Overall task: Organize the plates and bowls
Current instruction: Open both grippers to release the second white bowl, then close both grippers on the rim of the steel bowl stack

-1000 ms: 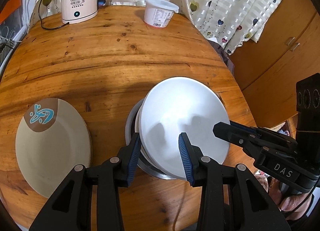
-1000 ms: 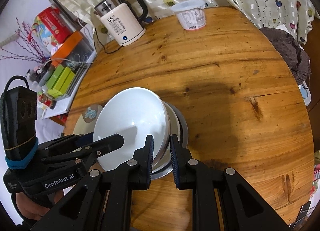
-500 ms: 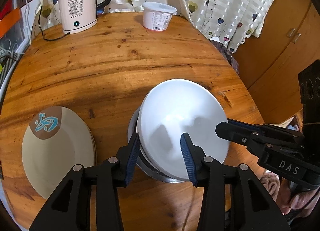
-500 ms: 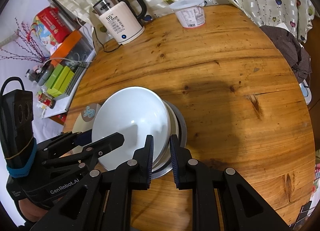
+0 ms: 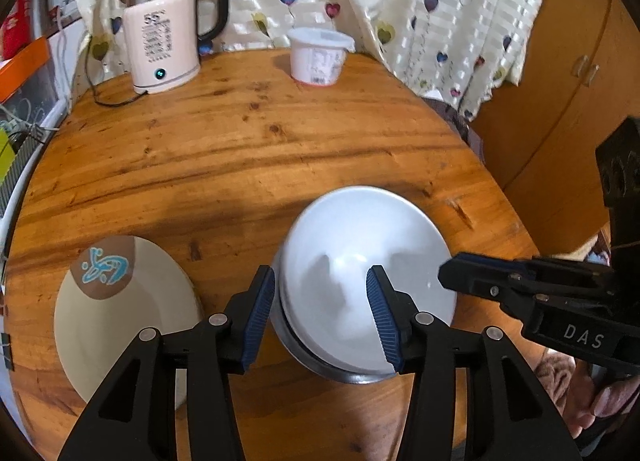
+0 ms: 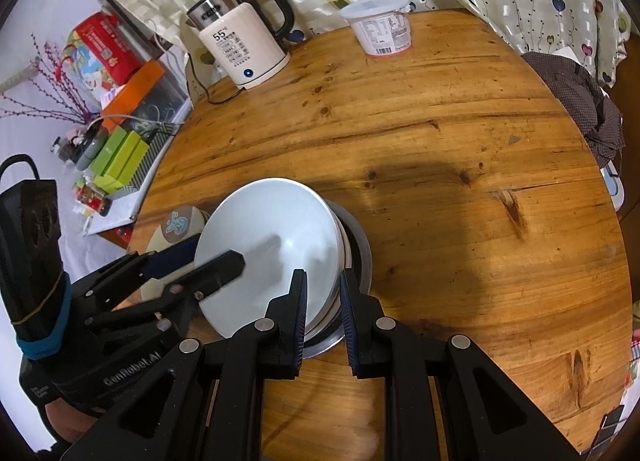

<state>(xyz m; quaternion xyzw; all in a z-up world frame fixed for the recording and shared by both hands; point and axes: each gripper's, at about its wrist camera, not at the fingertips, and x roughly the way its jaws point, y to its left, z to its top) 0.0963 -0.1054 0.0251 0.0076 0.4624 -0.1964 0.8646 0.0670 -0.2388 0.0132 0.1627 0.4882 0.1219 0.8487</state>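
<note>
A white bowl tilts atop a stack of bowls that ends in a steel bowl on the round wooden table. My right gripper is shut on the white bowl's near rim. My left gripper is open, its fingers either side of the bowl's left rim without gripping. A beige plate with a brown-and-blue mark lies left of the stack; part of it shows in the right wrist view.
A pink electric kettle and a white plastic tub stand at the table's far edge before a heart-print curtain. A wooden cabinet is right. Boxes and clutter sit off the table's left.
Both grippers have drawn back and tipped up, so the kettle and tub sit lower in view. The white bowl has tilted up further off the stack in the right gripper.
</note>
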